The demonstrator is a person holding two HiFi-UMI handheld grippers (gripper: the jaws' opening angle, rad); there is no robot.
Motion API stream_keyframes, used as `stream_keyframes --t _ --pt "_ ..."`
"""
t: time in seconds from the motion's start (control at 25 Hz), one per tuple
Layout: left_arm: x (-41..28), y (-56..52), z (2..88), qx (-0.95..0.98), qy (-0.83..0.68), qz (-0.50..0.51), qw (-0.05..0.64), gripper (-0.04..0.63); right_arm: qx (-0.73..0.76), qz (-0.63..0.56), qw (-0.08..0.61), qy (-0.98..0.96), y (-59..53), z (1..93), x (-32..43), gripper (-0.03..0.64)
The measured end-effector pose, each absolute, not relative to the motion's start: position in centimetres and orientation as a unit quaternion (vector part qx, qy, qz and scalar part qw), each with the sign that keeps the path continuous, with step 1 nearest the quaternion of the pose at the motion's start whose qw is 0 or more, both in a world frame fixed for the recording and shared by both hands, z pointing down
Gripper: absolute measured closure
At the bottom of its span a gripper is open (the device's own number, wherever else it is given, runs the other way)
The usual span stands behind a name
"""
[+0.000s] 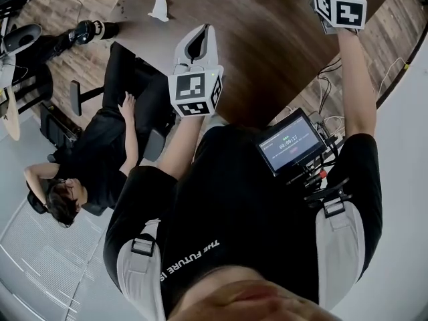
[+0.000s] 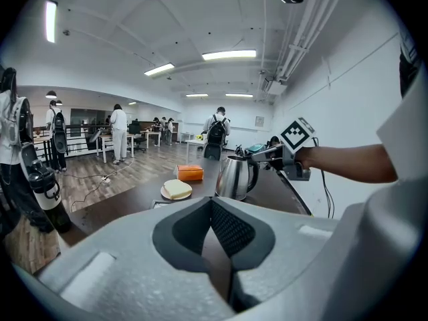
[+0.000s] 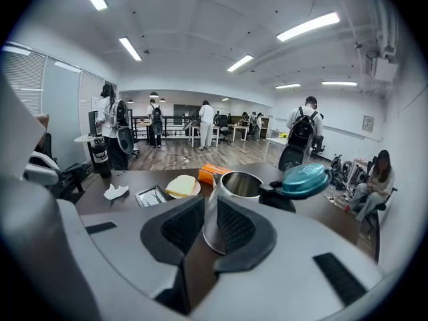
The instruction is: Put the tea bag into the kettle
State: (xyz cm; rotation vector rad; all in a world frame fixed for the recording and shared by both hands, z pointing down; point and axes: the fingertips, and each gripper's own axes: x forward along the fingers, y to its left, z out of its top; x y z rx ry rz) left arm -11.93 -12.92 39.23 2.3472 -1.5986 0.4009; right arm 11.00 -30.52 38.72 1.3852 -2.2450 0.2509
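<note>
The kettle (image 3: 244, 184) stands on the table (image 3: 130, 176) with its teal lid (image 3: 304, 179) swung open, so the way in is ready, but nothing shows a tea bag inside it. The left gripper (image 2: 211, 204) has its tips pressed together on nothing, and the right gripper (image 3: 209, 204) is slightly parted and empty, just in front of the kettle. A small white crumpled piece (image 3: 116, 191) lying well apart from the kettle may be the tea bag, though it is too small to be sure. Picking it up and dropping it in are both still to do.

The left tongs (image 2: 211, 202) sit closed and empty, facing the steel kettle (image 2: 235, 178) on the table (image 2: 130, 208).
</note>
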Motion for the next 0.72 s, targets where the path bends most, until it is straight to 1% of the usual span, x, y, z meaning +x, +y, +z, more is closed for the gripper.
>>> stream_keyframes --t 0.16,0.36,0.52,0.6,0.72 --pt "-11.6 -12.0 39.5 0.818 -0.543 0.137 0.132 0.592 0.516 0.096 0.209 -0.825 -25.6 37.9 10.3 0.563" --pt "-9.8 -8.6 35.7 0.833 -0.526 0.12 0.122 0.592 0.526 0.097 0.16 -0.83 -16.3 32.3 9.7 0.588" --pt "-8.8 -6.9 35.2 0.846 -0.508 0.111 0.115 0.592 0.525 0.124 0.117 -0.834 -10.8 31.4 8.3 0.609" --pt "-8.5 -6.8 35.2 0.852 -0.499 0.106 0.113 0.592 0.521 0.129 0.11 -0.836 -9.3 31.5 7.3 0.611" --pt "-7.8 -6.9 35.5 0.862 -0.484 0.102 0.113 0.592 0.529 0.123 0.122 -0.831 -8.1 32.2 6.5 0.611"
